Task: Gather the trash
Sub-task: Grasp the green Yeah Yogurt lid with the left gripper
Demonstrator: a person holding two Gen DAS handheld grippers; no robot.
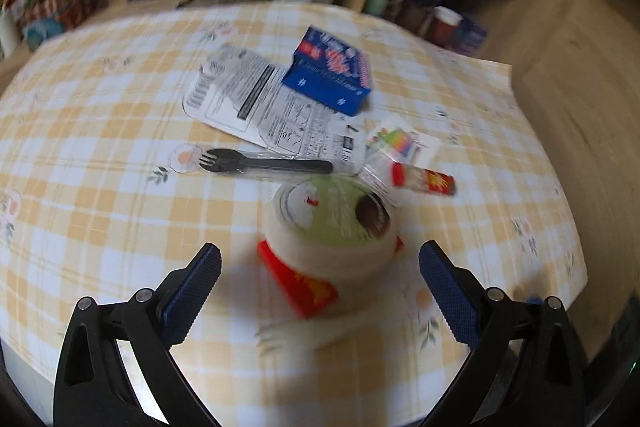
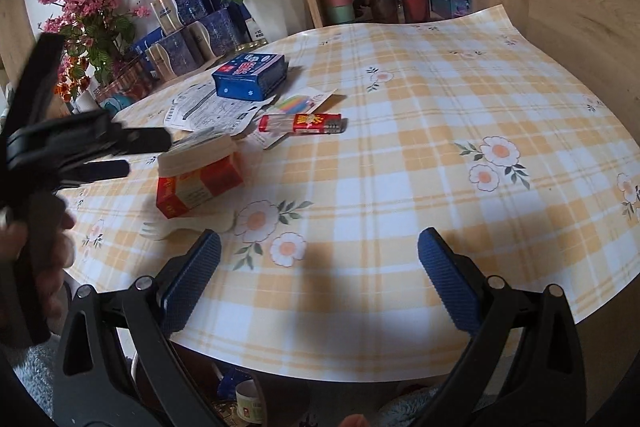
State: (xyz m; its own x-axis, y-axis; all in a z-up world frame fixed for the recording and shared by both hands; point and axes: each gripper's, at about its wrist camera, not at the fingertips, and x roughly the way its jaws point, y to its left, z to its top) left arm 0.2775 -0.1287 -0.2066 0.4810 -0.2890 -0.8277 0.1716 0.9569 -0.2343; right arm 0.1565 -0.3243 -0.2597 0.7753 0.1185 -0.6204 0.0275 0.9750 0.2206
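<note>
Left gripper nearest, fingers wide apart, empty, hovering just short of round tub. Tub sits on red carton, mid-table on checked tablecloth. Tub looks light, thin-walled, easy to crush; likely slides off carton. Best hold: across side wall below rim, gentle squeeze. Black fork lies beyond tub. Right gripper also spread, empty, well apart from litter.
</note>
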